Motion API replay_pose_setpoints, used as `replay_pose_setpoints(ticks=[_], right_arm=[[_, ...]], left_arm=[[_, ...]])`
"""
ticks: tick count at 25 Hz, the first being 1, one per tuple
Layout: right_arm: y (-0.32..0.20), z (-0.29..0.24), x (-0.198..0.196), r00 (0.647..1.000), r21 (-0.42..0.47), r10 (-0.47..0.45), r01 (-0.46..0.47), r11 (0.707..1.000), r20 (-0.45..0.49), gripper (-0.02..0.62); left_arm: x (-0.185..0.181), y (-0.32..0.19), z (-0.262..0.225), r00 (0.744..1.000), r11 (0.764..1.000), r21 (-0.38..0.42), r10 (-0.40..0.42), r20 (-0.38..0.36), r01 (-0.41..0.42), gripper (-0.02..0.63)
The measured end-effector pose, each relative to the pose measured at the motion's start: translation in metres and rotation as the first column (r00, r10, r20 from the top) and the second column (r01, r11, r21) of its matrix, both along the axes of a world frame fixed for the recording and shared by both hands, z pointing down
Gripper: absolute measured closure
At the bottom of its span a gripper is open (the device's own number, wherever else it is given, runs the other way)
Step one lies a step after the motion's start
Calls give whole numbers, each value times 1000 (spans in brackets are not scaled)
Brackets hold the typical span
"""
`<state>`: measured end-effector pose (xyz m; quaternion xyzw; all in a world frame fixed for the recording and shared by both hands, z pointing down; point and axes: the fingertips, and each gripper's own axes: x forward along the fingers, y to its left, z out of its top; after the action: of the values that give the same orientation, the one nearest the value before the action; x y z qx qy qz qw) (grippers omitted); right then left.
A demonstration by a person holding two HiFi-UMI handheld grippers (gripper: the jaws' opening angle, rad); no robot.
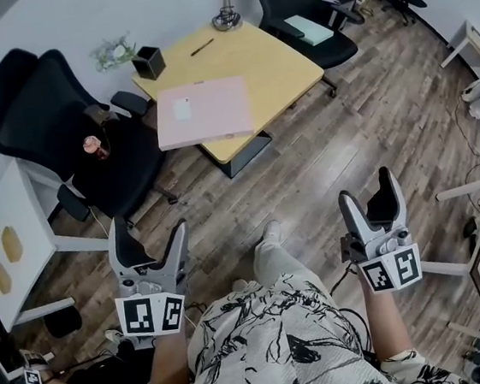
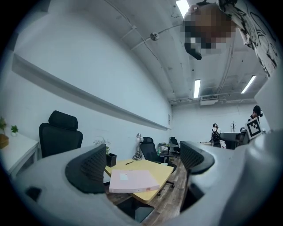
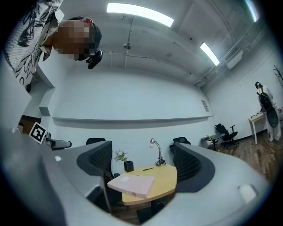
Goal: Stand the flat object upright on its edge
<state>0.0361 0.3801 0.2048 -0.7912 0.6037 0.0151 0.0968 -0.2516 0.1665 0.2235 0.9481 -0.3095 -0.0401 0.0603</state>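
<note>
The yellow desk [image 1: 282, 66] stands well ahead of the person, across a stretch of wooden floor, so nothing on it is within reach yet. A black office chair [image 1: 60, 121] sits just beside its left side and may narrow the way in from there.

The flat pink box [image 1: 203, 111] is the thing to stand up. It lies on its broad face at the near corner of the desk, with part of it hanging past the edge. That overhang looks useful, since it leaves an edge free for a jaw to get under.

The left claw [image 1: 148, 232] and right claw [image 1: 367, 191] are held out low in front of the body, side by side and roughly level. Both point toward the desk. Each has its jaws spread wide with nothing between them, and each gripper view frames the far-off box in that gap. This seems to be an approach with both claws ready to grip.

A desk lamp [image 1: 224, 12], a black pen pot [image 1: 149, 62] and a pen [image 1: 202, 47] sit toward the far side, clear of the box.
</note>
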Motion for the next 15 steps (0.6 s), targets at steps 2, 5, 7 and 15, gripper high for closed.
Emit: replay_pose_setpoints(ticks=[2,5,7,15], right_arm=[[-13,-3,14,1000,3,-3,3,1000,-1,164],[-29,-5,36,1000,-2,-7,7,1000,2,163],[-38,-7,51,1000,-3,-12,12,1000,2,164],[-82,-9,110,999,-15,-52,52,999,9,164]], left_arm=[[14,-13,-3,1000,1000,0,1,-5,-1,95],[34,-30,-7,1000,1000,-4,-5,-3,5,95],[47,-39,-7,1000,1000,-7,-16,6,16,95],[95,-71,-5,998,997,-40,-62,11,62,95]])
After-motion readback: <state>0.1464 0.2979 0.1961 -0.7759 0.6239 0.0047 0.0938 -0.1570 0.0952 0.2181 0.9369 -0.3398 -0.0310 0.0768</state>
